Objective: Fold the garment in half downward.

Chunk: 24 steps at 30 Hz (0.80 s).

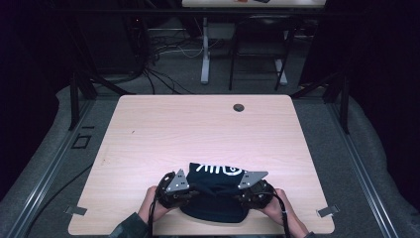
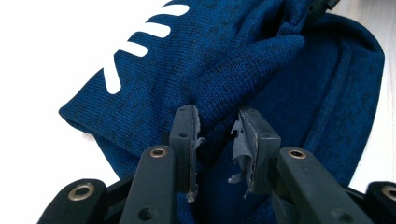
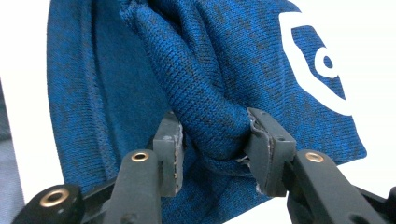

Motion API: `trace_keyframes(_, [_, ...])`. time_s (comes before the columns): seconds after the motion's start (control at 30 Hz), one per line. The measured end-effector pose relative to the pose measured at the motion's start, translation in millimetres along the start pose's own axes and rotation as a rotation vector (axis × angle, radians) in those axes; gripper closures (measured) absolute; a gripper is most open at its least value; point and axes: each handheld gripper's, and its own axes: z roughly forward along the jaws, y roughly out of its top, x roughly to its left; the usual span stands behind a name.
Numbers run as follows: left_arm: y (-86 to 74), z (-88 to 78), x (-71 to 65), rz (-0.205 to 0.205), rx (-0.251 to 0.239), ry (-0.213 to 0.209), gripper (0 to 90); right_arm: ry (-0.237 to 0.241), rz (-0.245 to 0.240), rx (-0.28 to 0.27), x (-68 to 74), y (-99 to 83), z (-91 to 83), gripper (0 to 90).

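A dark blue knitted garment with white print lies folded near the table's front edge. My left gripper is at its left side and my right gripper at its right side, each held by a hand. In the left gripper view a raised fold of the garment runs down between the jaws of the left gripper, which is shut on it. The right gripper pinches a thick bunched fold of the garment between its pads.
The light wooden table has a round cable hole near its far edge. Metal clips sit at the front corners. Dark frame posts stand beside the table, and cables lie on the floor behind it.
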Motion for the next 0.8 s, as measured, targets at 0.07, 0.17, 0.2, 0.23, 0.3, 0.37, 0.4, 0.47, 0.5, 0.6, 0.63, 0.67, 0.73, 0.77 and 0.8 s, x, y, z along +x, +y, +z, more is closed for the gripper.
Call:
trace_keyframes(0.07, [-0.8,1.5,-0.1,-0.005,0.005,0.004,69.5,-0.011,-0.015,0.005,-5.2,2.8,3.5,59.4])
trace_keyframes(0.17, [-1.4,5.6,1.0,-0.021,0.013,0.010,69.5,-0.027,-0.034,0.024,-9.2,6.4,5.4,59.6])
trace_keyframes(0.2, [-1.5,6.7,1.8,-0.026,0.015,0.011,69.6,-0.041,-0.057,0.033,-12.2,8.9,7.7,60.0])
trace_keyframes(0.23, [-1.4,8.2,2.4,-0.029,0.022,0.010,69.6,-0.041,-0.057,0.033,-12.2,8.9,7.7,60.0])
trace_keyframes(0.3, [-1.7,9.3,4.2,-0.036,0.023,0.017,69.6,-0.043,-0.061,0.043,-15.4,11.1,9.8,59.9])
trace_keyframes(0.37, [-2.2,9.7,5.3,-0.045,0.023,0.013,69.6,-0.043,-0.064,0.045,-15.6,11.4,9.9,59.7])
trace_keyframes(0.4, [-2.4,9.5,5.2,-0.045,0.021,0.012,69.4,-0.043,-0.064,0.044,-14.7,11.1,9.8,58.5])
trace_keyframes(0.47, [-2.8,9.7,4.3,-0.037,0.029,0.010,68.3,-0.046,-0.067,0.045,-12.0,9.9,9.3,55.6])
trace_keyframes(0.5, [-2.8,9.7,4.3,-0.037,0.029,0.010,66.9,-0.049,-0.080,0.050,-10.9,9.5,8.5,54.8])
trace_keyframes(0.6, [-4.2,8.6,6.7,-0.045,0.043,-0.010,62.9,-0.041,-0.096,0.047,-8.7,6.8,5.7,49.4])
trace_keyframes(0.63, [-4.2,8.6,6.7,-0.045,0.043,-0.010,61.5,-0.041,-0.096,0.047,-8.7,6.8,5.7,49.4])
trace_keyframes(0.67, [-4.7,7.5,7.3,-0.050,0.047,-0.013,60.9,-0.030,-0.080,0.029,-7.9,4.2,2.7,47.4])
trace_keyframes(0.73, [-6.1,6.0,7.5,-0.063,0.041,-0.025,58.4,-0.016,-0.062,0.028,-7.9,1.9,-1.1,47.0])
trace_keyframes(0.77, [-6.4,4.9,7.2,-0.064,0.046,-0.028,57.3,-0.017,-0.049,0.031,-7.7,0.9,-2.9,47.0])
trace_keyframes(0.8, [-6.7,3.5,6.6,-0.059,0.053,-0.029,56.1,-0.012,-0.050,0.038,-7.7,0.1,-5.5,46.8])
